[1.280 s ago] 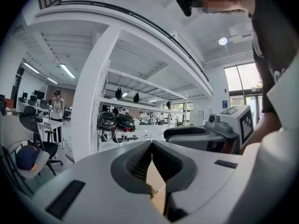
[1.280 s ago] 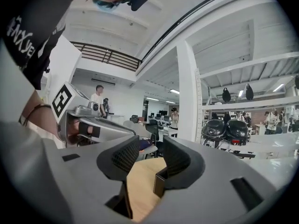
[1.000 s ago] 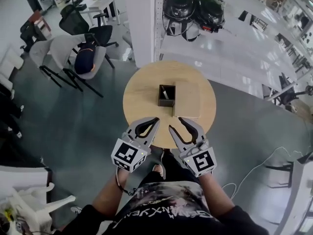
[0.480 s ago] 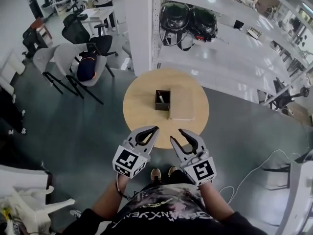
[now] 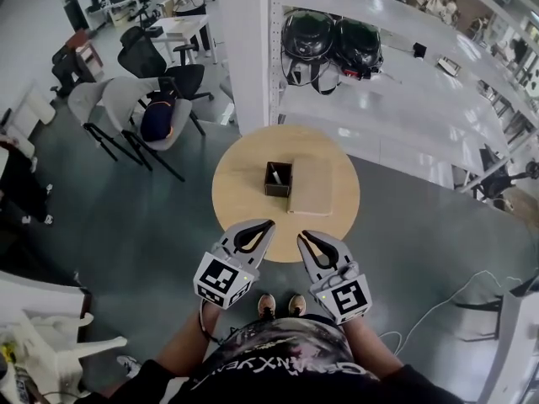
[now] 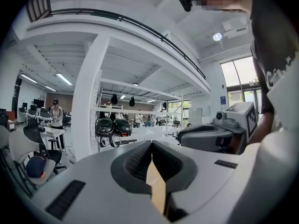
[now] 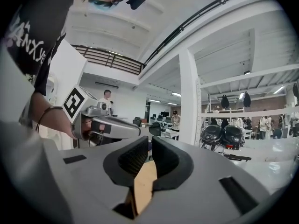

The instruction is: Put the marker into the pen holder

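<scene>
Left gripper (image 5: 268, 223) is clenched on nothing, its tips meeting. The right gripper (image 5: 301, 236) has just been closing, its jaws nearly together and empty. Both hang side by side at the near edge of the round wooden counter (image 5: 240, 183). On it the marker (image 5: 275, 174) stands inside the black pen holder (image 5: 278, 191), just beside a pale wooden block (image 5: 312, 188).

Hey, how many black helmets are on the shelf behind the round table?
2: the left helmet and the right helmet, side by side on the shelf; others may be hidden.
</scene>
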The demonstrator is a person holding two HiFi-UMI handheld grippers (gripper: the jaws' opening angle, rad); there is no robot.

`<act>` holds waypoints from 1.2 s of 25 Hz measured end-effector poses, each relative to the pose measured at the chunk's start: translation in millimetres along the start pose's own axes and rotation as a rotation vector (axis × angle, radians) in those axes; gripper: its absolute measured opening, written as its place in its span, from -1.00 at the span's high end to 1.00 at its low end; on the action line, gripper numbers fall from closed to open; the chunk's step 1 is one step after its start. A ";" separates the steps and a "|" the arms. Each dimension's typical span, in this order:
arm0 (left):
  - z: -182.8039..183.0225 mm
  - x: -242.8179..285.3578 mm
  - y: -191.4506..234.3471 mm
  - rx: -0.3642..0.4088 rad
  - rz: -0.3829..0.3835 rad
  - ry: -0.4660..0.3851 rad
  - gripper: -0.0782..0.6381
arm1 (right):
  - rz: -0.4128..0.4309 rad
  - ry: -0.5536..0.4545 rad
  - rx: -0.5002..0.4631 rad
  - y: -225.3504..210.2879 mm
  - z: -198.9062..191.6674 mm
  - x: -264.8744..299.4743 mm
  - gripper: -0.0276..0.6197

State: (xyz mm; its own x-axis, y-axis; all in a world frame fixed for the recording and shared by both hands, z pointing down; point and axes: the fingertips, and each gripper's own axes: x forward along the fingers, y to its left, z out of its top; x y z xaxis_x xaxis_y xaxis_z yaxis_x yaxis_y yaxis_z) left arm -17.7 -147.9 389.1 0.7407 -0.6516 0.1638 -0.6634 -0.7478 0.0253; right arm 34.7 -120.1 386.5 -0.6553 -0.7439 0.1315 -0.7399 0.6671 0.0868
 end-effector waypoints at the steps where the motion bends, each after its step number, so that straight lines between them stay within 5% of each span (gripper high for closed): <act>1: 0.8 3.5 -0.8 0.001 0.005 0.001 0.72 | 0.000 -0.011 -0.007 -4.9 1.0 -0.5 0.85; 30: 9.0 34.1 7.9 0.019 0.035 0.011 0.72 | 0.038 -0.056 -0.046 -35.7 8.1 11.0 0.91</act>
State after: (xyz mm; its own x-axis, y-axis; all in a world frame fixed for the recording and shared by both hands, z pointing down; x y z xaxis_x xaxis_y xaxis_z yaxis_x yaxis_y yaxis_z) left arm 3.3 -177.2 386.0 0.7159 -0.6760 0.1747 -0.6867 -0.7269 0.0011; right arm 52.7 -152.5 376.9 -0.6909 -0.7185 0.0805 -0.7077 0.6948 0.1279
